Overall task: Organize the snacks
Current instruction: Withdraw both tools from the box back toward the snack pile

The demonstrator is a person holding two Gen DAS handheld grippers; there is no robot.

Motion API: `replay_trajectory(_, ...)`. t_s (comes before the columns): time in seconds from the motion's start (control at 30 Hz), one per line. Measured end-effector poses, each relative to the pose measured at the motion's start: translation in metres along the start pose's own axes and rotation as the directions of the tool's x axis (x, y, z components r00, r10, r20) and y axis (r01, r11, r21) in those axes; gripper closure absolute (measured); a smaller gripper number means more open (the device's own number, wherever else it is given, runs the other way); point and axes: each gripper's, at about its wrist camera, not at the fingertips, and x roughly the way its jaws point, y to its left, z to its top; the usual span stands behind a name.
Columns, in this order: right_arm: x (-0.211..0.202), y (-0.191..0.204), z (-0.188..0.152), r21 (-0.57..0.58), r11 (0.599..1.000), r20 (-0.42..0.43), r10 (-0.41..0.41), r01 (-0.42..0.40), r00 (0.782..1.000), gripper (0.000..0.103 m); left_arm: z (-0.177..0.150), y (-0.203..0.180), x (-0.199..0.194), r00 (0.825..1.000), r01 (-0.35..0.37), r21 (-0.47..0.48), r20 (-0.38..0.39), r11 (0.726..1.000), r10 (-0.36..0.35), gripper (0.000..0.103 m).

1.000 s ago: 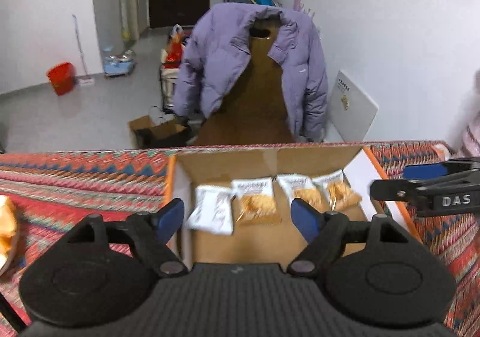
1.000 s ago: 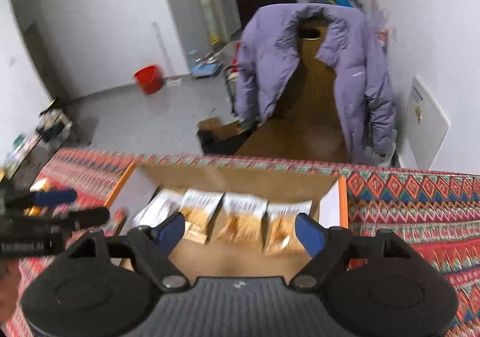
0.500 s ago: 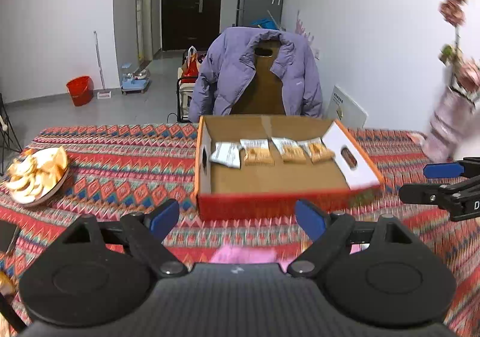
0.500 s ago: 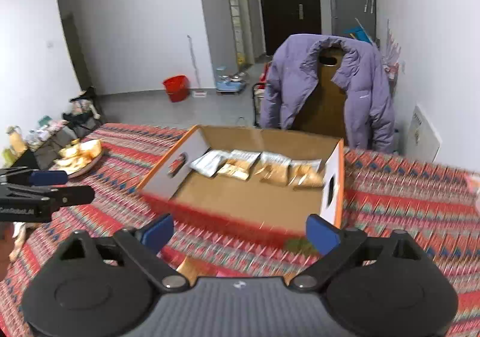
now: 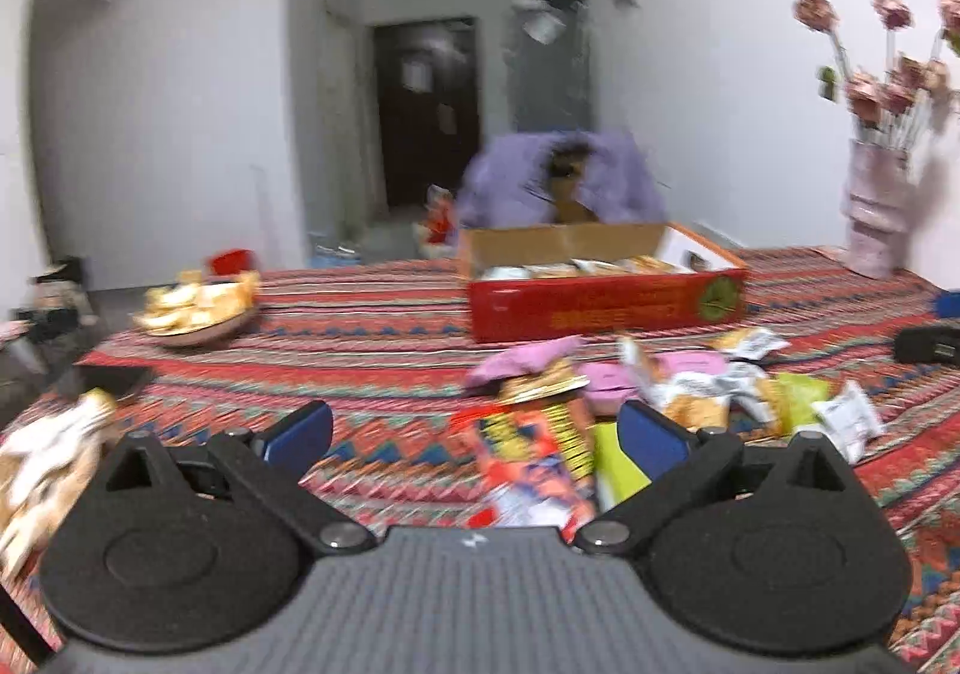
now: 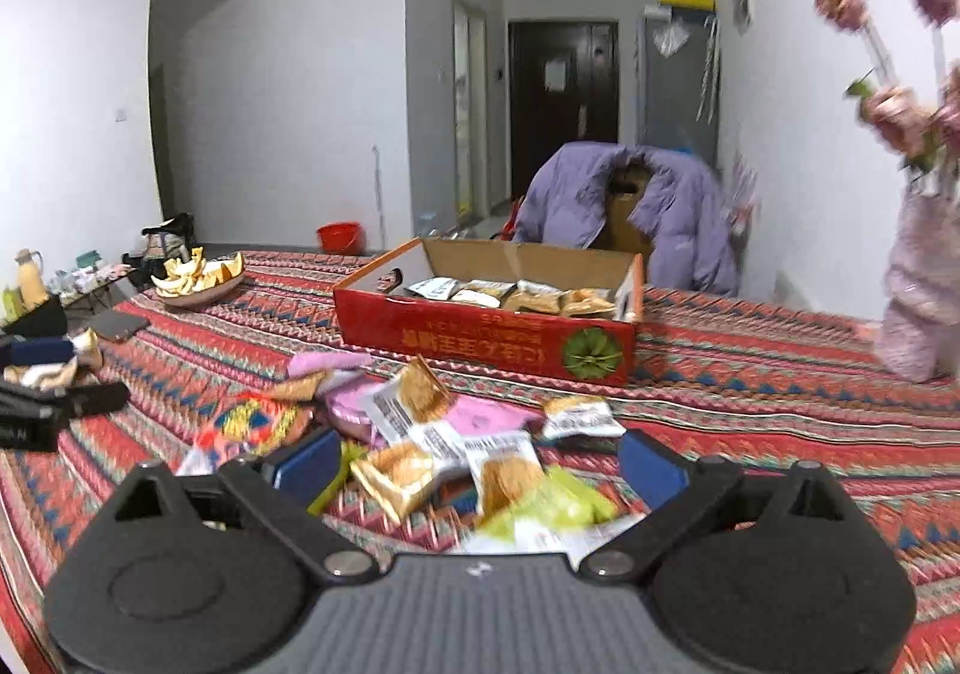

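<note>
Right wrist view shows the red cardboard box (image 6: 489,341) standing on the patterned tablecloth (image 6: 750,380) with a single row of snack packets (image 6: 516,295) laid along its far wall, the rest of its floor bare cardboard. Between the box and the camera lies a loose pile of snacks (image 6: 438,434) — white-and-orange cracker packets, pink wrappers, green ones and a multicoloured bag (image 6: 255,425) at the pile's left edge. By my judgement the task is at an early stage: one row is packed, and the larger share of the snacks waits on the cloth. The right gripper (image 6: 477,461) is spread wide and empty, hovering just above the near side of the pile. The left gripper (image 5: 474,431) is likewise wide and empty, over the multicoloured bag (image 5: 528,464); this view is blurred, so finer detail there cannot be told. Compared with half a second ago, both cameras have pulled back and dropped lower — the box, which then filled the middle of each view from above, now sits farther off and is seen from the side, and the pile, then only a sliver at the bottom edge, lies directly ahead of both claws. The row in the box looks unchanged.
</note>
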Motion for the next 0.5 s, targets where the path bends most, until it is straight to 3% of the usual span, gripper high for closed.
replay_trajectory(0.13,-0.030,0.010,-0.034,0.016,0.999,0.013,-0.052,0.052,0.999,0.000,-0.026,0.000,-0.026,0.999,-0.045,0.009,0.016,0.999,0.045,0.000)
replay_trajectory(0.27,-0.038,0.022,-0.056,-0.014,1.000,-0.029,-0.022,0.022,0.999,0.000,-0.037,-0.006,-0.034,0.999,-0.032,0.082,0.007,0.996,0.031,0.000)
replay_trajectory(0.5,-0.029,0.017,-0.058,0.000,1.000,-0.050,-0.003,0.003,0.999,0.000,-0.038,-0.024,-0.009,0.999,0.015,0.095,-0.045,0.995,-0.011,0.000)
